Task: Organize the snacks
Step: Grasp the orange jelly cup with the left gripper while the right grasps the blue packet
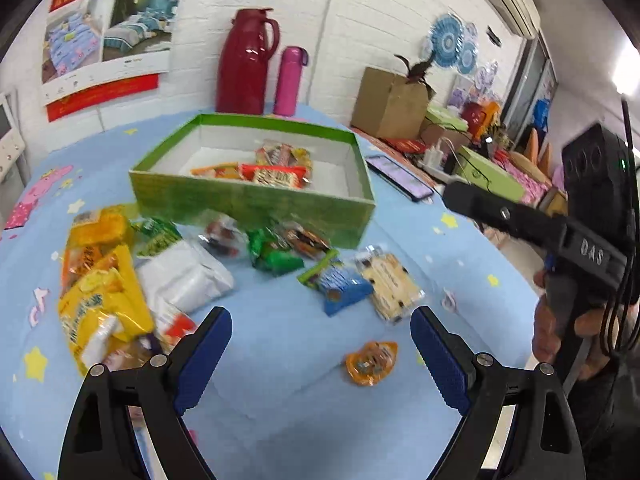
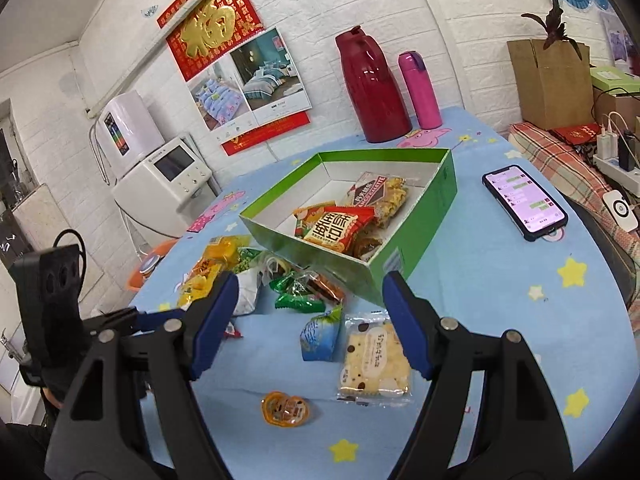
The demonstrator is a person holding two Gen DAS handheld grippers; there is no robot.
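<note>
With a few snacks [image 2: 340,226] already being held in the green box [image 2: 420,240] toward the worktop's [image 2: 500,280] far edge, many packets [image 1: 192,272] are being left outside it, and both grippers [image 1: 320,356] [image 2: 308,324] are being kept released, empty.

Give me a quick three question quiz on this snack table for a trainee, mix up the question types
1. True or false: the green box already holds some snacks.
2. Which sits nearest the right gripper? A) phone B) chocolate-chip biscuit pack C) pink bottle
3. Fill in: both grippers are ____, holding nothing. The left gripper hangs over the blue tablecloth.

Key: 1 true; 2 B; 3 open
</note>
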